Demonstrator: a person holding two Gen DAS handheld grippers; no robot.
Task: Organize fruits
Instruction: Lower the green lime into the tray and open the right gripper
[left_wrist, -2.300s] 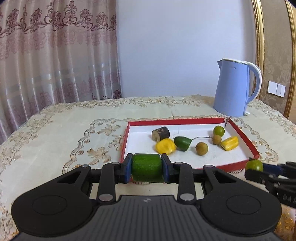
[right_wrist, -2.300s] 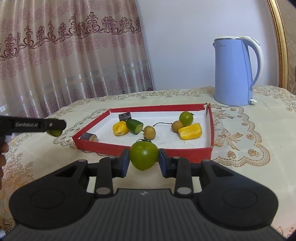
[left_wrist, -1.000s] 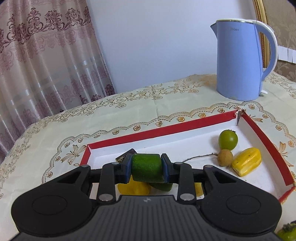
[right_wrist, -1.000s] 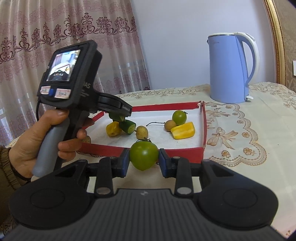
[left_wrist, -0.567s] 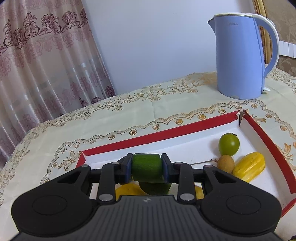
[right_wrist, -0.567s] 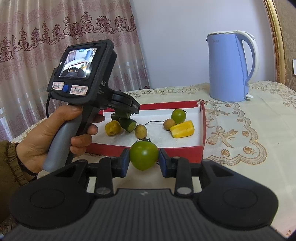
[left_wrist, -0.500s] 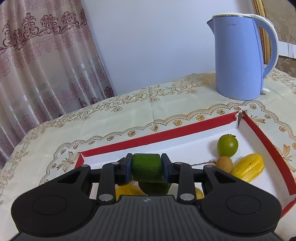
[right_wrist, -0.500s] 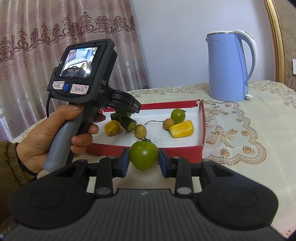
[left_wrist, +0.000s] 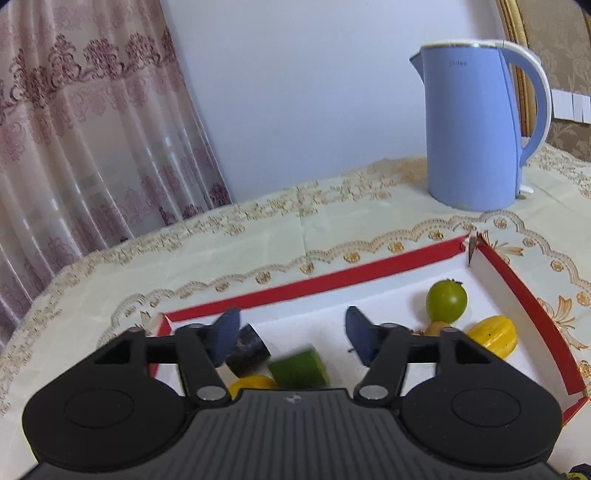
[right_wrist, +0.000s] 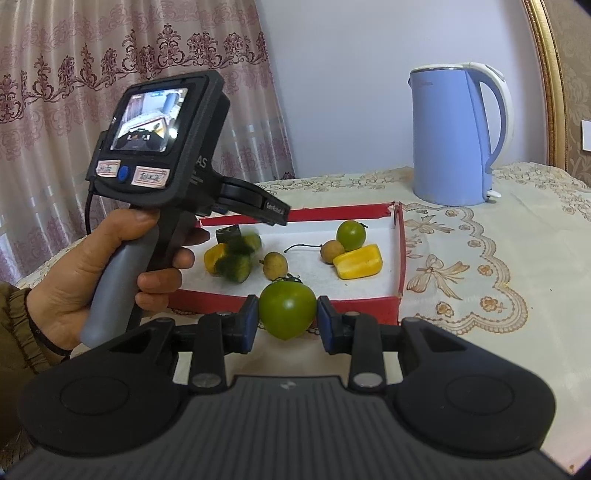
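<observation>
A: Opening over the red tray (left_wrist: 332, 282), the left gripper (left_wrist: 291, 334) has its jaws spreading and nothing pinched; the green cucumber chunk (left_wrist: 298, 368) is blurred below them, free of the pads, beside a dark stub (left_wrist: 246, 350) and a yellow piece (left_wrist: 251, 382).

B: Risk?

A: A cut cylinder with a waxy skin can roll on the smooth white floor, I'd judge, and knock the small round longan (right_wrist: 275, 265) or settle against the low cardboard wall.

B: And the right gripper (right_wrist: 287, 319)?

A: Clamped on a glossy green tomato (right_wrist: 287, 310) just near of the tray's near edge. It is round and slick, so a loose pinch could let it slip onto the embroidered tablecloth (right_wrist: 498, 295).
</observation>
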